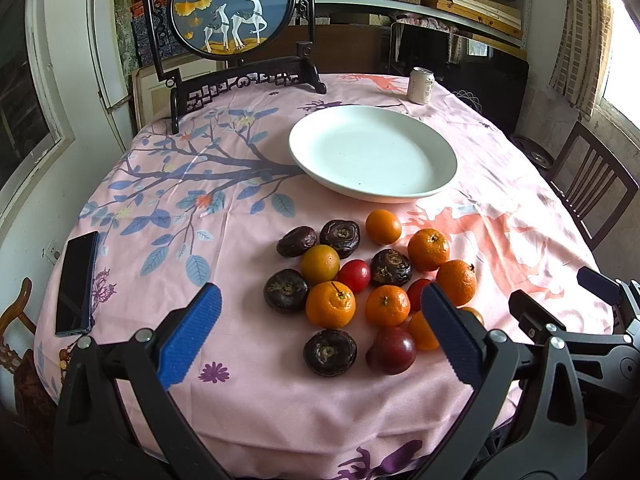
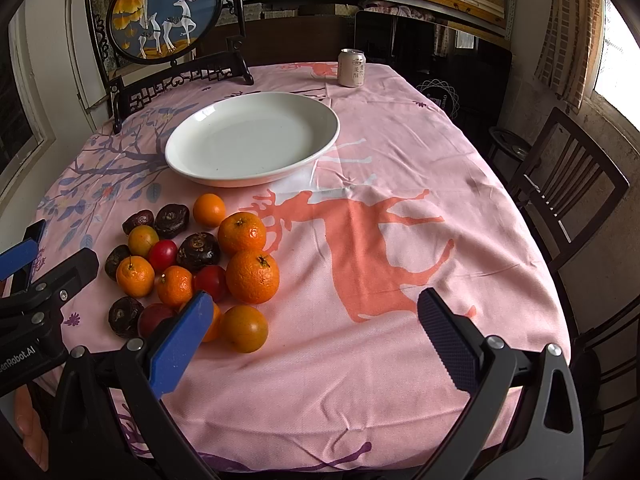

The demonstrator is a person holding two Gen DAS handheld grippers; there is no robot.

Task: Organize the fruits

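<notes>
A loose cluster of fruit lies on the pink tablecloth: several oranges (image 1: 330, 305) (image 2: 252, 277), dark brown water chestnuts (image 1: 329, 352) (image 2: 198, 251) and small red fruits (image 1: 354, 275) (image 2: 163, 255). Behind it stands an empty white plate (image 1: 374, 154) (image 2: 253, 144). My left gripper (image 1: 320, 312) hovers open just in front of the cluster, its fingers framing the nearest fruits, nothing held. My right gripper (image 2: 314, 312) is open over bare cloth to the right of the pile; its left finger (image 2: 180, 344) overlaps the nearest orange. Each gripper shows at the other view's edge.
A drink can (image 1: 421, 85) (image 2: 352, 68) stands at the table's far edge. A framed deer panel on a dark stand (image 1: 236, 20) (image 2: 168, 20) occupies the far left. A black phone (image 1: 77, 282) lies near the left edge. A wooden chair (image 2: 560, 192) stands at the right.
</notes>
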